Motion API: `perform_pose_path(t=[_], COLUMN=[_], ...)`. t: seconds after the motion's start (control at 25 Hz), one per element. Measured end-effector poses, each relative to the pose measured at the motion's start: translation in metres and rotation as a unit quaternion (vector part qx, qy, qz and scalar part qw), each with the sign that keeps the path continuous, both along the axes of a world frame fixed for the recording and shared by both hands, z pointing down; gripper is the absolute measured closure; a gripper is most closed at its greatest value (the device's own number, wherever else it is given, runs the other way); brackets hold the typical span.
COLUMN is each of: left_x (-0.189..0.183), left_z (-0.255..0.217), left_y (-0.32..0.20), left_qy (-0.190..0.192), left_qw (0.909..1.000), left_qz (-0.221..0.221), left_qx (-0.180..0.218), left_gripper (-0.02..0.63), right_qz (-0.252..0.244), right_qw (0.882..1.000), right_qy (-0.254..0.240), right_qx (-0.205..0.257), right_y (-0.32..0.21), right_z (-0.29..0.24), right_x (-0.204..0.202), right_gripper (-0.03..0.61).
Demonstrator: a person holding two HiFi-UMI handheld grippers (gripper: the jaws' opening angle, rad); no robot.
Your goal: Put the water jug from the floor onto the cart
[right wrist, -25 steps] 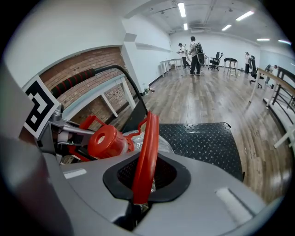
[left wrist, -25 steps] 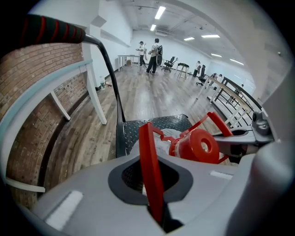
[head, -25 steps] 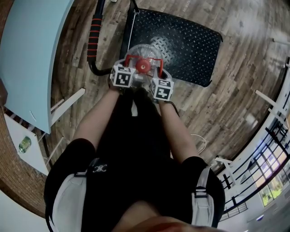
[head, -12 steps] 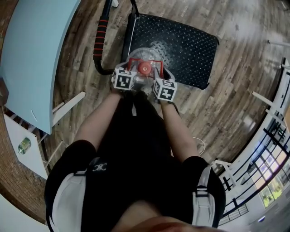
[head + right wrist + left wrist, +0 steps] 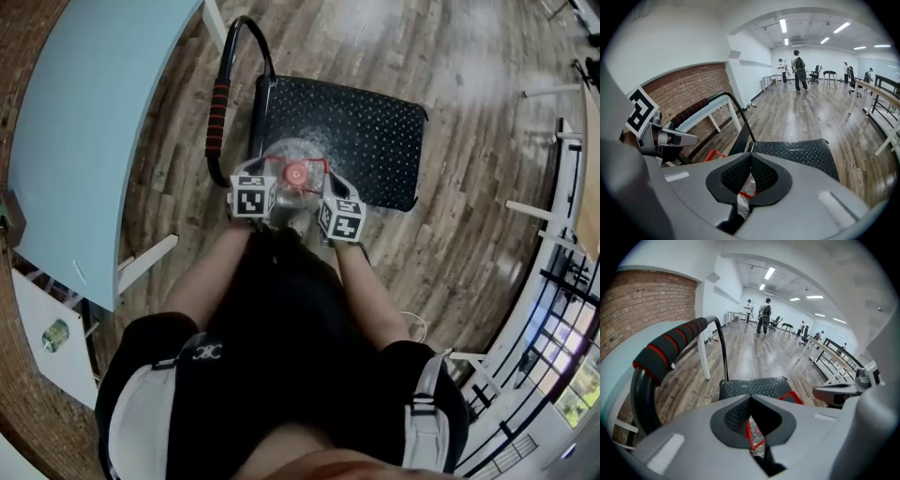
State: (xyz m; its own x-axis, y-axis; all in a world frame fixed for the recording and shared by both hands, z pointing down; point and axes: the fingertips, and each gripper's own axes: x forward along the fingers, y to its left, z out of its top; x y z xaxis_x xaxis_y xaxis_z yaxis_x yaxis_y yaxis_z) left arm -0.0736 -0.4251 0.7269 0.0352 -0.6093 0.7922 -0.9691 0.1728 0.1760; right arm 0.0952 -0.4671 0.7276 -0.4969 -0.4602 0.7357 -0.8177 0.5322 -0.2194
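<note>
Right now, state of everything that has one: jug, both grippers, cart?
water jug: upright, red cap on, carried by its red handle at the cart's near edge.
left gripper: shut on the red handle.
right gripper: shut on the red handle.
cart: bare where its top shows, push handle upright.

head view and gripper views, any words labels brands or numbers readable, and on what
None readable in any view.
Marker cubes on the left gripper and right gripper: black-and-white square patterns, no letters.
White emblem on the person's black clothing: too small to read.
Water jug: no label legible.
</note>
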Motion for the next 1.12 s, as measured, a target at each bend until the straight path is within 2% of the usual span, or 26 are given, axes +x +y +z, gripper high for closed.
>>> perform_pose_path(t=[0.16, 0.4, 0.76, 0.96, 1.12], left_x=[-0.007, -0.012, -0.003, 0.004, 0.003], left_z=[-0.028, -0.085, -0.175, -0.191, -0.195], left_y=[-0.016, -0.027, -0.058, -0.071, -0.082], left_qy=[-0.012, -0.016, -0.044, -0.048, -0.05], left_qw=[0.9996, 0.9975, 0.9867, 0.9825, 0.9814], left_qz=[0.002, 0.012, 0.058, 0.071, 0.076], left_qx=[0.023, 0.068, 0.146, 0.165, 0.169], left_gripper=[0.614, 0.614, 0.614, 0.614, 0.614], right_qz=[0.006, 0.056, 0.077, 0.058, 0.063], right_qw=[0.999, 0.994, 0.987, 0.985, 0.984], right_qy=[0.001, -0.014, -0.055, -0.055, -0.054], right_qx=[0.045, 0.089, 0.13, 0.152, 0.159], right_y=[-0.017, -0.033, -0.055, -0.06, -0.064], right_z=[-0.044, -0.108, -0.171, -0.191, -0.193], right_x=[-0.008, -0.017, -0.03, -0.035, -0.028], right_gripper=[0.565, 0.565, 0.566, 0.566, 0.566])
